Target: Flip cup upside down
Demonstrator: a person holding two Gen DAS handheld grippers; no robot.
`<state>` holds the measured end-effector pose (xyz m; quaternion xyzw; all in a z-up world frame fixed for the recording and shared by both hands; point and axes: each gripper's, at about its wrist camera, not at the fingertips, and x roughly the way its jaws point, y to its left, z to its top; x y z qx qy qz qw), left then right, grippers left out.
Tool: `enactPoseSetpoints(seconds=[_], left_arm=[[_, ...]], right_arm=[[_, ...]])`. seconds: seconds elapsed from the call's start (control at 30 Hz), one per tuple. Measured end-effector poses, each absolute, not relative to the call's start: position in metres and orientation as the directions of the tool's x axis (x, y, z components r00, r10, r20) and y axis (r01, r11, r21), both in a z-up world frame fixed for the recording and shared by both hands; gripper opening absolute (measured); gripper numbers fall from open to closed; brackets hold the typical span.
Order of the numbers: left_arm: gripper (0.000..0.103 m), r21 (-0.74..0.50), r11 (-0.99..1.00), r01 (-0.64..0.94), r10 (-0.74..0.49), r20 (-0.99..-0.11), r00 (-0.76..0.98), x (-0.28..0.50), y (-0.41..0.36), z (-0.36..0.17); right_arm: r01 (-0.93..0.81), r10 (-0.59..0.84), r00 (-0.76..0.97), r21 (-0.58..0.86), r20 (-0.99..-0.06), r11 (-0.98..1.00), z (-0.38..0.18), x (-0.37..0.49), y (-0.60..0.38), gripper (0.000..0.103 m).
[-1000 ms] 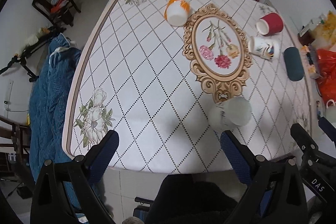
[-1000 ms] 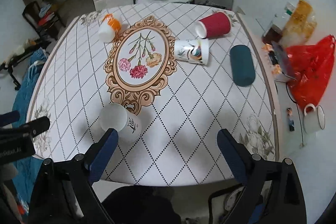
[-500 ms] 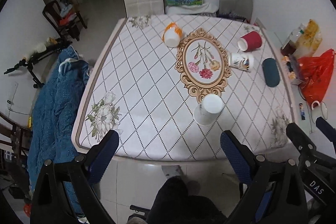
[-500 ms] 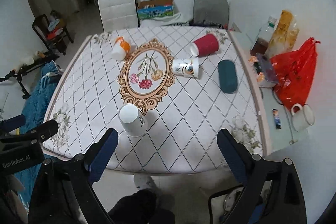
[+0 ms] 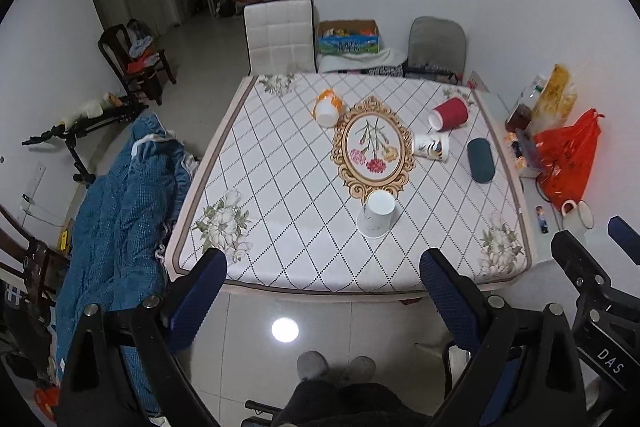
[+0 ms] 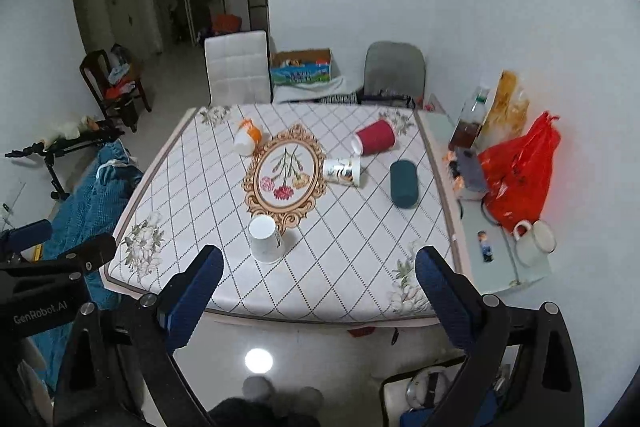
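The white cup (image 5: 376, 213) stands mouth-down on the table (image 5: 280, 187), just below the gold oval print; only my right view shows the small dark mark on its side (image 6: 277, 239). My left gripper (image 5: 322, 291) and right gripper (image 6: 318, 287) hang open and empty, well back from the table's near edge.

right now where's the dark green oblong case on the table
The dark green oblong case lies near the table's right edge in both wrist views, just right of the patterned white paper cup on its side.
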<state>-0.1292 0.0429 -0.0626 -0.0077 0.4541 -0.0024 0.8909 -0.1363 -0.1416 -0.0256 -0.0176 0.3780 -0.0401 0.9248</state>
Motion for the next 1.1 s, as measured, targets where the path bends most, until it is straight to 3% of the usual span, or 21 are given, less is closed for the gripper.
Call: enactPoseSetpoints(seconds=[0.43, 1.1], left_arm=[[0.099, -0.003, 1.0, 0.025, -0.018, -0.768, 0.64, -0.167, 0.052, -0.026], [0.099, -0.011, 1.0, 0.011, -0.015, -0.759, 0.651, -0.176, 0.056, -0.022]], right_arm=[[0.059, -0.07, 0.747, -0.038, -0.661, 0.997, 0.027, -0.182, -0.128, 0.099], [0.047, -0.048, 0.735, -0.019, -0.677, 0.999, 0.028, -0.181, -0.133, 0.099]])
